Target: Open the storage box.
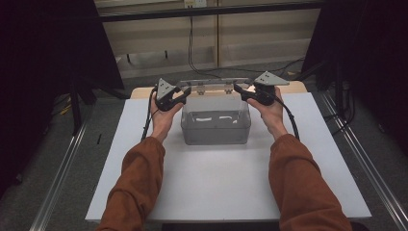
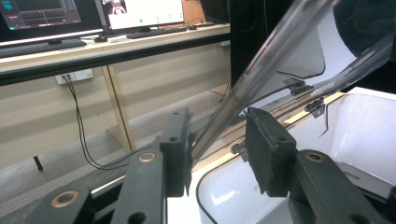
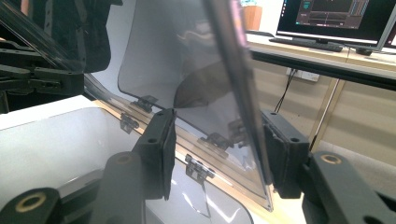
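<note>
Clear plastic box (image 1: 216,121) sits on the white table (image 1: 226,187), toward the far edge, about centred between left and right edges. Its clear hinged lid (image 1: 215,85) is raised at the box's far side. Left gripper (image 1: 183,92) at the lid's left end, right gripper (image 1: 238,90) at its right end, both up against the lid edge; jaw gap too small to read from here. Left hand (image 1: 162,115) and right hand (image 1: 270,109) hold the grippers, rust-orange sleeves (image 1: 137,187) coming in from the near edge. Black cables (image 1: 147,118) trail down from each gripper. Grey three-cornered plates (image 1: 271,79) on top of both.
</note>
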Motion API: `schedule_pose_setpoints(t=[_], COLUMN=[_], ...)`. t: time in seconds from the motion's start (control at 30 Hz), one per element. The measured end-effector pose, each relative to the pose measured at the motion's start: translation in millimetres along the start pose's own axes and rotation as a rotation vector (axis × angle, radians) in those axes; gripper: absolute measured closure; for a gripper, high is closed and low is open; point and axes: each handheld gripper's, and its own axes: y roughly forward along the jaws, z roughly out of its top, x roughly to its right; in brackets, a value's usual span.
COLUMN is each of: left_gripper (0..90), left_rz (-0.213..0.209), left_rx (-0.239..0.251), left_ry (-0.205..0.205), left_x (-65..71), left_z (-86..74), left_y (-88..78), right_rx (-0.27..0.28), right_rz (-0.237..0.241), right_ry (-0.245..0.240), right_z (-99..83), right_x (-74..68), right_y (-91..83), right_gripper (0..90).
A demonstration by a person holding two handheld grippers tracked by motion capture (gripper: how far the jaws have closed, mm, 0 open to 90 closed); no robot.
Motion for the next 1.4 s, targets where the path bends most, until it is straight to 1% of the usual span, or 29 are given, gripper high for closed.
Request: schedule_pose_setpoints(t=[0.1, 0.13, 0.2, 0.27, 0.33, 0.37, 0.47, 0.6, 0.63, 0.67, 0.7, 0.8, 0.83, 0.93, 0.97, 1.0, 1.1, 1.2, 1.27, 1.33, 1.4], left_gripper=[59.9, 60.0, 61.0, 61.6, 61.7, 61.8, 62.3, 63.4, 63.5, 63.9, 64.2, 65.1, 65.2, 65.4, 65.6, 65.9, 66.1, 66.2, 66.2, 66.6, 66.9], left_rz=[0.005, 0.003, 0.001, 0.002, -0.001, -0.002, -0.003, -0.001, -0.003, -0.005, -0.002, -0.001, 0.002, 0.007, 0.007, 0.007, 0.011, 0.013, 0.015, 0.016, 0.019], left_rx=[-0.001, -0.002, -0.014, -0.016, -0.016, -0.01, -0.014, -0.02, -0.018, -0.022, -0.016, -0.014, -0.009, -0.013, -0.009, -0.014, -0.015, -0.02, -0.019, -0.022, -0.025], left_ry=[0.009, 0.007, 0.021, 0.022, 0.021, 0.011, 0.01, 0.013, 0.007, 0.005, 0.001, -0.007, -0.01, 0.0, -0.008, 0.0, -0.002, -0.004, -0.001, 0.002, -0.009], left_x=[0.0, -0.5, -2.2, -3.0, -3.6, -3.6, -5.1, -7.5, -7.8, -8.2, -8.6, -10.2, -10.0, -11.0, -10.4, -10.9, -11.0, -11.4, -12.1, -12.5, -12.1], left_z=[0.6, 0.4, 0.1, 0.0, 0.5, 0.4, 0.6, 2.2, 2.6, 3.0, 2.8, 2.5, 2.4, 3.1, 3.4, 3.7, 4.2, 4.3, 4.9, 5.1, 5.3], left_y=[3.0, 3.4, 3.9, 4.5, 5.1, 5.9, 6.9, 9.1, 9.9, 10.1, 10.8, 12.0, 12.7, 13.7, 14.4, 14.3, 15.3, 15.9, 17.0, 18.0, 19.0], right_rx=[-0.003, -0.001, -0.004, -0.009, -0.007, -0.012, -0.024, -0.022, -0.022, -0.017, -0.02, -0.04, -0.039, -0.049, -0.052, -0.054, -0.052, -0.051, -0.046, -0.05, -0.057], right_rz=[-0.003, -0.002, -0.005, -0.006, -0.002, -0.003, -0.003, -0.005, -0.005, -0.009, -0.014, -0.024, -0.024, -0.023, -0.022, -0.026, -0.03, -0.054, -0.052, -0.045, -0.039], right_ry=[0.011, 0.012, 0.012, 0.012, 0.028, 0.033, 0.028, 0.032, 0.035, 0.038, 0.034, 0.036, 0.037, 0.042, 0.048, 0.048, 0.05, 0.059, 0.07, 0.066, 0.072], right_z=[-2.5, -3.3, -4.8, -6.7, -8.8, -9.7, -9.4, -9.2, -9.5, -10.3, -11.3, -14.7, -16.0, -19.7, -20.5, -21.3, -22.0, -22.1, -22.0, -22.0, -23.0], right_x=[1.6, 2.3, 3.8, 6.0, 7.1, 7.7, 9.4, 11.0, 11.6, 12.1, 12.7, 14.9, 15.8, 16.7, 16.7, 17.2, 18.7, 22.3, 24.4, 24.4, 23.6], right_y=[1.6, 2.2, 3.2, 4.6, 6.7, 8.1, 11.9, 15.8, 16.1, 16.8, 17.3, 18.2, 19.0, 20.8, 21.2, 21.7, 21.9, 20.3, 19.7, 20.2, 20.8], right_gripper=[50.0, 50.5, 51.2, 51.8, 51.5, 51.5, 51.1, 50.8, 50.5, 49.8, 49.1, 47.5, 47.5, 47.3, 47.3, 47.7, 47.5, 45.7, 45.5, 46.0, 48.0])
